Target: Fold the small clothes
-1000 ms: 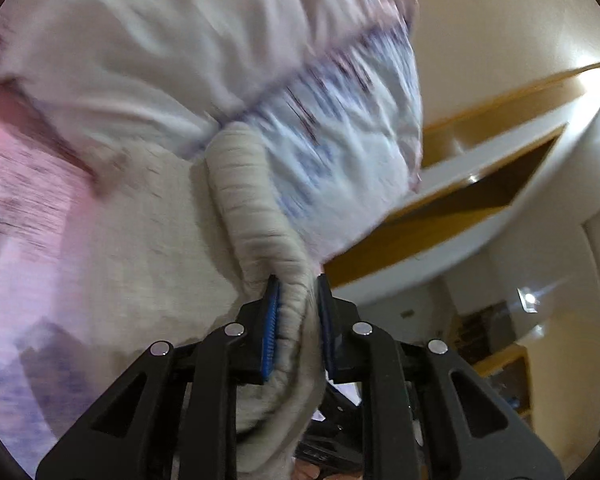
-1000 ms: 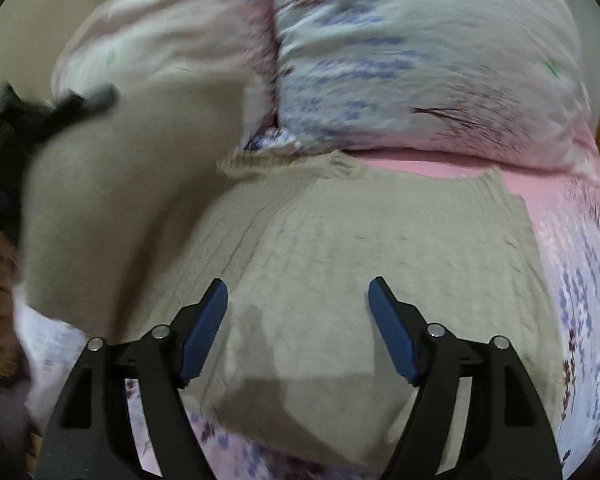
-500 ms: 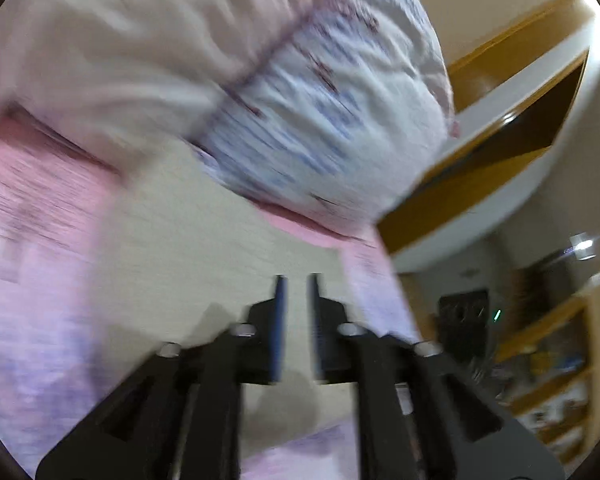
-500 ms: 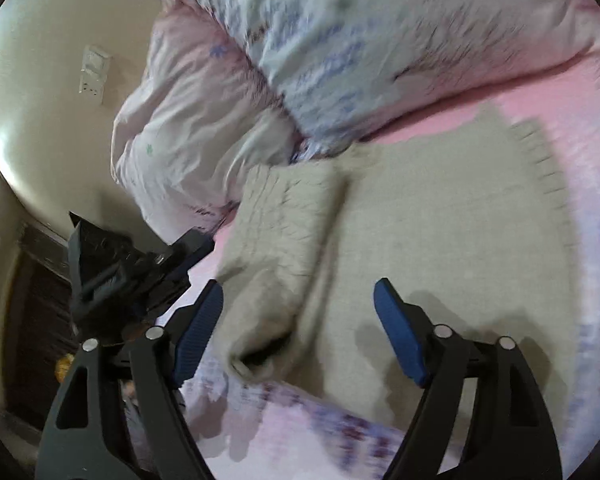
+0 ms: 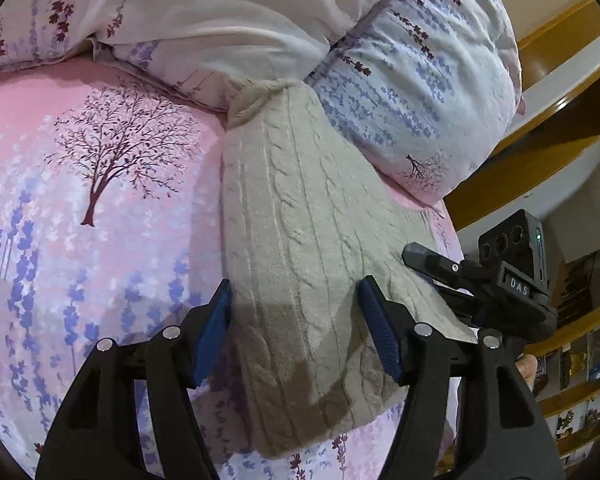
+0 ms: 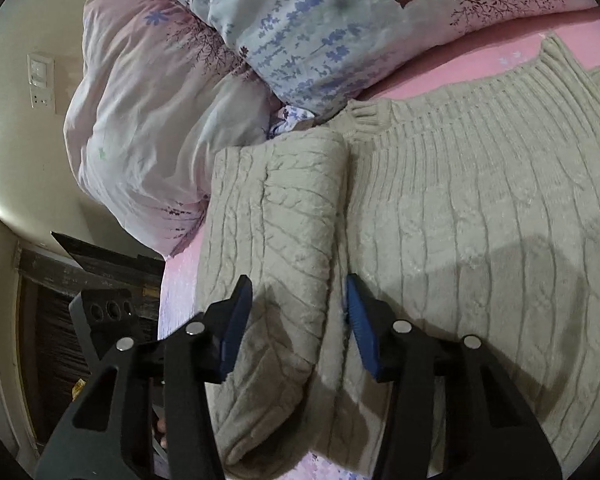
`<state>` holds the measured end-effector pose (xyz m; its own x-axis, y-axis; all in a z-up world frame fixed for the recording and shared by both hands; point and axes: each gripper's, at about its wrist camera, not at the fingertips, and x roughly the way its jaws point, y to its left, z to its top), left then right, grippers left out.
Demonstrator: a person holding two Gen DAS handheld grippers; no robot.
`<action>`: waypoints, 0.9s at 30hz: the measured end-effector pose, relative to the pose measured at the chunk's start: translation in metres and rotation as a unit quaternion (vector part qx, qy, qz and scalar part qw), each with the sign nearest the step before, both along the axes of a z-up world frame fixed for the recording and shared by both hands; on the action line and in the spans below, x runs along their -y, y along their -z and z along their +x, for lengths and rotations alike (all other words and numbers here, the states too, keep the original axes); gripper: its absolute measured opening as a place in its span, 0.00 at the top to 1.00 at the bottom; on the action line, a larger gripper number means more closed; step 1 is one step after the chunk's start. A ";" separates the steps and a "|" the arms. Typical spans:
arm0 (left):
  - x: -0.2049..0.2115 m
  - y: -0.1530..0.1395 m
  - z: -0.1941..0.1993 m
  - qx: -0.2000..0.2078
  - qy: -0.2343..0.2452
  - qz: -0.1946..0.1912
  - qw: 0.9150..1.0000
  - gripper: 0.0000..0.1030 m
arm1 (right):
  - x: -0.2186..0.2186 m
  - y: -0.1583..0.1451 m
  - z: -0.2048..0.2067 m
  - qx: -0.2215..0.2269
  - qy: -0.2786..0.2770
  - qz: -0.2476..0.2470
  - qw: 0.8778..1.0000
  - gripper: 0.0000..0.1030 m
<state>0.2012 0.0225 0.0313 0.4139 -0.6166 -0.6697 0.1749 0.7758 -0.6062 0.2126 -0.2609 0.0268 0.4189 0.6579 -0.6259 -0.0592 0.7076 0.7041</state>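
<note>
Now both grippers hang low over the bed with their jaws spread and nothing between the pads. The left gripper [image 5: 296, 330] points along the folded side of the beige cable-knit sweater [image 5: 300, 240]; its two blue-padded fingers straddle the folded panel, one pad just off the panel's left edge above the pink sheet [image 5: 80, 240], the other above the knit near its right side. The right gripper [image 6: 298, 322] faces the same garment from the other side, its fingers parted around the folded-over strip, with the fold's edge running between the jaws. Whether any pad touches the fabric cannot be told.

One sweater is present, lying flat on the sheet ahead of both sets of jaws, its ribbed collar [image 6: 366, 114] far from the fingertips and tucked against the bedding. One side panel is folded inward over the body, forming a doubled band; the rest of the body spreads out to the right of the right gripper's jaws.

Beyond the sweater lie two pillows: a pale pink pillow [image 6: 140, 120] and a blue-flowered pillow [image 6: 320, 20].
</note>
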 end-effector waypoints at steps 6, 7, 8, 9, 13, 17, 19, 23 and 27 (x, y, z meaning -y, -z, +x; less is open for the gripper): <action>0.004 0.000 -0.002 0.006 0.001 -0.004 1.000 0.38 | -0.007 0.006 0.006 0.006 -0.017 0.010 1.000 0.70; 0.006 -0.001 -0.002 0.007 0.001 -0.002 1.000 0.38 | -0.006 0.007 0.006 0.008 -0.017 0.016 1.000 0.81; 0.009 -0.002 -0.002 0.009 0.001 0.003 1.000 0.38 | -0.005 0.005 0.005 0.014 -0.018 0.017 1.000 0.82; 0.011 -0.005 -0.002 0.013 0.002 0.010 1.000 0.38 | -0.005 0.003 0.002 0.023 -0.016 0.012 1.000 0.84; 0.015 -0.014 0.000 0.018 -0.007 -0.002 1.000 0.21 | 0.002 -0.036 -0.011 0.098 0.005 -0.026 0.995 0.86; 0.019 -0.021 -0.001 0.026 -0.005 -0.008 1.000 0.16 | 0.022 -0.078 -0.025 0.163 0.041 -0.079 0.983 0.86; 0.023 -0.023 -0.001 0.025 0.001 -0.015 1.000 0.16 | 0.042 -0.092 -0.033 0.178 0.068 -0.100 0.977 0.86; 0.032 -0.019 -0.005 0.023 0.017 -0.021 0.999 0.16 | 0.086 -0.090 -0.045 0.169 0.123 -0.121 0.970 0.86; 0.043 -0.011 -0.006 0.006 0.030 -0.030 0.999 0.16 | 0.120 -0.049 -0.044 0.089 0.142 -0.134 0.977 0.86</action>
<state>0.1953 -0.0209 0.0424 0.3830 -0.6796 -0.6257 0.2272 0.7258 -0.6492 0.1686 -0.3804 0.0754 0.6789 0.3222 -0.6597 0.0610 0.8707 0.4880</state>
